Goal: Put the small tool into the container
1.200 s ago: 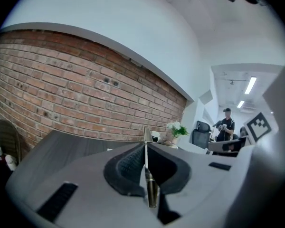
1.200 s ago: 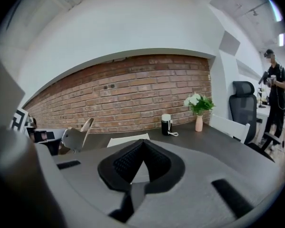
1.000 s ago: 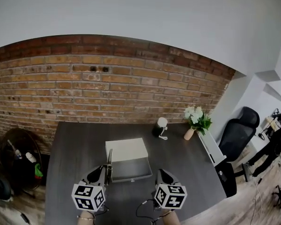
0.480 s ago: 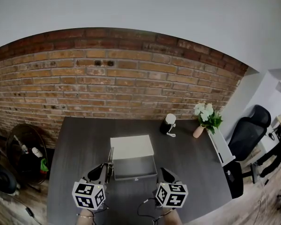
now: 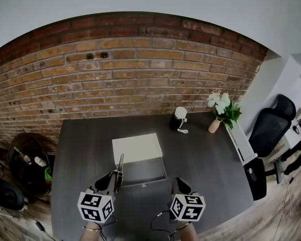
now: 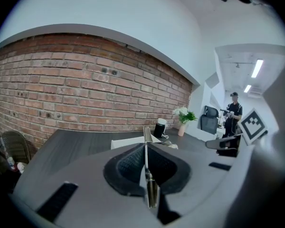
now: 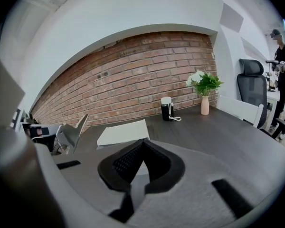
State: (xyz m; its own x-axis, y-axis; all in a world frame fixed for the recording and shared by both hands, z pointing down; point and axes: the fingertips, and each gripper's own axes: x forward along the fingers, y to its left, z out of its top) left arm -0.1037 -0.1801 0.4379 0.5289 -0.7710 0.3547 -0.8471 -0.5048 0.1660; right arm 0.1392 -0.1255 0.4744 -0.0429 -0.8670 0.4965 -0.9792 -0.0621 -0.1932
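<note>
Left gripper (image 5: pixel 115 177) clamping thin flat metallic tool (image 5: pixel 120 163), maybe a blade, right gripper (image 5: pixel 181 186) closed, empty, boxy container (image 5: pixel 144 182)

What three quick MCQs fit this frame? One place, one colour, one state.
1. Where is the vase?
A. far right corner of the table
B. on the floor
C. on the chair

2. What colour is the box lid?
A. red
B. blue
C. white

3. The left gripper is
A. open, empty
B. shut on the tool
C. shut on the vase

Key:
1 A: the head view shows the vase at the table's far right corner.
2 C: the box lid shows plain white in the head view.
3 B: the left gripper view shows the jaws closed on the thin metal tool.
</note>
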